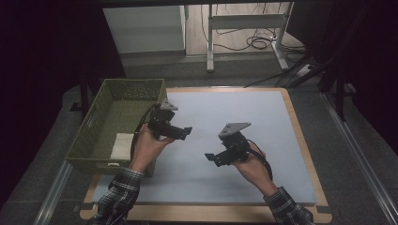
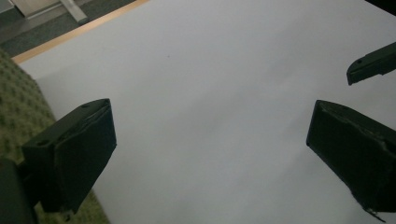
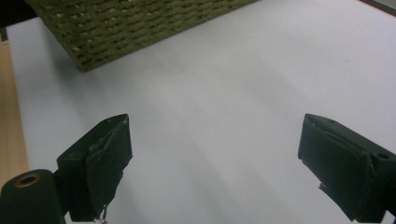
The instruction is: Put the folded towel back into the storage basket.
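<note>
I see my left claw (image 1: 187, 131) held up over the pale blue surface (image 1: 244, 117), just beside the green woven basket (image 1: 101, 136). Its two black jaws stand wide apart, and there is nothing between them. In the left claw's own view I look down past the jaws at the bare surface (image 2: 210, 107), with the basket's (image 2: 18, 107) green side at the left edge.

My right claw (image 1: 210, 158) is over the middle of the surface, nearer to me. Its jaws are wide too, and they hold nothing. The two claws point toward each other but stay apart.

In the right claw's view, the basket (image 3: 140, 23) sits well ahead.

A folded white cloth (image 1: 122, 146) lies inside the basket, on its floor, near the close end. No claw touches it.
</note>
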A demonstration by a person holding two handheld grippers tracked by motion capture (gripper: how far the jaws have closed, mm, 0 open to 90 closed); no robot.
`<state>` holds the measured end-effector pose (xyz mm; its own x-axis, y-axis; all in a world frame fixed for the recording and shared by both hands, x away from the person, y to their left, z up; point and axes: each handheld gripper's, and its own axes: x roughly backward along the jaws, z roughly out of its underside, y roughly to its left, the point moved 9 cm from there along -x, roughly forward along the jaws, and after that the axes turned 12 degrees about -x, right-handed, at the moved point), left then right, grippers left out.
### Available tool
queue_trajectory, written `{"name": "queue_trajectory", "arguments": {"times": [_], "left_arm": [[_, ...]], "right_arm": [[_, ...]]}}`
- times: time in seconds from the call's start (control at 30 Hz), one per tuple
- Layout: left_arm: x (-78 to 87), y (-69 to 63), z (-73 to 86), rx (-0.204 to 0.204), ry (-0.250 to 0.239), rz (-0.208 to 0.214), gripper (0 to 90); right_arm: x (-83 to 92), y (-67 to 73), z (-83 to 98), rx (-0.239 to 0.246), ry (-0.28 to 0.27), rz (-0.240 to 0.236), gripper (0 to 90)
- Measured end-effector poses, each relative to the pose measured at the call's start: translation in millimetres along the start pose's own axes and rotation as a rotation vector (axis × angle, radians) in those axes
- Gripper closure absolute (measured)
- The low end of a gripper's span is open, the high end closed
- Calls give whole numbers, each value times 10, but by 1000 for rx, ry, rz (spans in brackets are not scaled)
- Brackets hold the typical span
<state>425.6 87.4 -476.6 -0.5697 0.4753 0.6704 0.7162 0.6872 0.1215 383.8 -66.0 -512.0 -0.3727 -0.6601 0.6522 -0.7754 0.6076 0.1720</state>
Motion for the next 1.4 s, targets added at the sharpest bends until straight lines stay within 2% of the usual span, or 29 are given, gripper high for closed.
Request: {"name": "queue_trajectory", "arguments": {"times": [0.2,0.5,0.77,1.17,1.4], "left_arm": [[-129,-169,-31,-20,-1,18,18],[-247,-462,-7,-41,-21,56,17],[-228,-650,142,-68,-25,64,20],[-185,-883,407,-80,-34,82,21],[-184,-1004,610,-75,-34,89,22]], "right_arm": [[116,-139,135,-1,8,36,91],[284,-290,305,-18,4,53,85],[436,-402,473,-32,8,68,84],[671,-506,705,-37,10,95,68],[732,-543,904,-40,18,118,59]]}}
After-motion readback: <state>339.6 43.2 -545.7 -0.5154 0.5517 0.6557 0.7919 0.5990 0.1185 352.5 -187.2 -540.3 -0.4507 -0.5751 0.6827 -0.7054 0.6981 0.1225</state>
